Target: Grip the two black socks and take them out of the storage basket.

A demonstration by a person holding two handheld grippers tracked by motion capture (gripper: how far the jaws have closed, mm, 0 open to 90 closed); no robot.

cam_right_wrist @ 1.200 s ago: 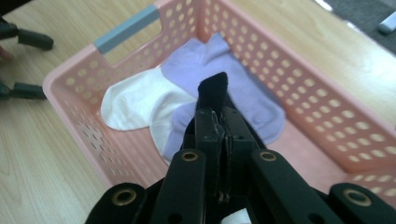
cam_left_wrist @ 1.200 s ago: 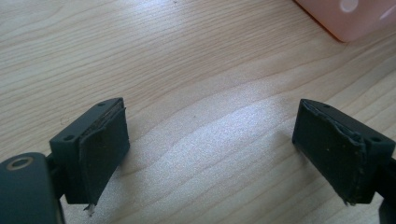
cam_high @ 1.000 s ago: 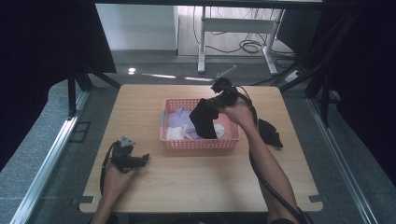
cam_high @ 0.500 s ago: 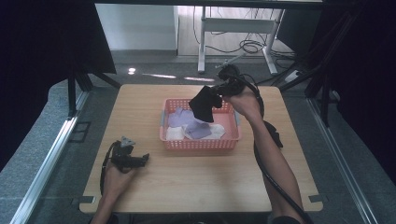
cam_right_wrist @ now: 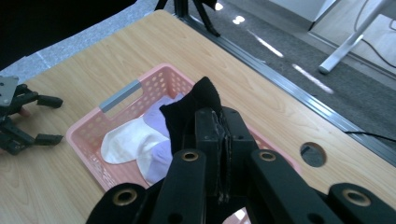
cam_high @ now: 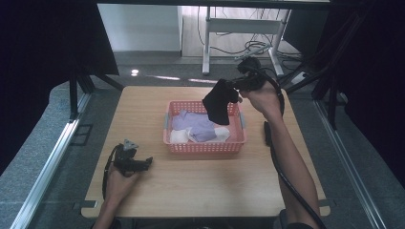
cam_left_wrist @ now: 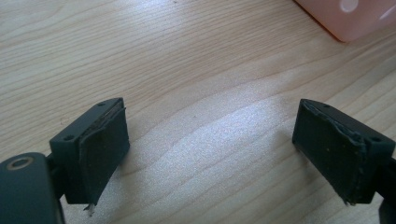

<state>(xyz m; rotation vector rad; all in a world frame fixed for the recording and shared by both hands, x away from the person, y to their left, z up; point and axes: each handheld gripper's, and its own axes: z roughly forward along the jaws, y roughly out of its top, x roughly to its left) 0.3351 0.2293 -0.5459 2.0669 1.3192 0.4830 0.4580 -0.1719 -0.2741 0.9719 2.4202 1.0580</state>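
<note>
Your left gripper (cam_high: 143, 163) rests on the wooden table (cam_high: 200, 191), jaws spread wide with nothing between them, well apart from the pink basket (cam_high: 205, 147). White and lilac socks (cam_high: 200, 130) lie inside that basket. Your right gripper (cam_high: 235, 87) is clamped on a black sock (cam_high: 217, 101), which hangs above the basket's far right corner. This looks like a sorting lift-out or drop-in; I cannot tell which. Next, pick a clear landing spot before you let go.

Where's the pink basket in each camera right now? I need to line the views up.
High view: pink basket at table centre, under the hanging black sock.
Left gripper view: its corner at top right.
Right gripper view: left of centre, beyond the jaws.
Shared landmark: the wooden tabletop.
</note>
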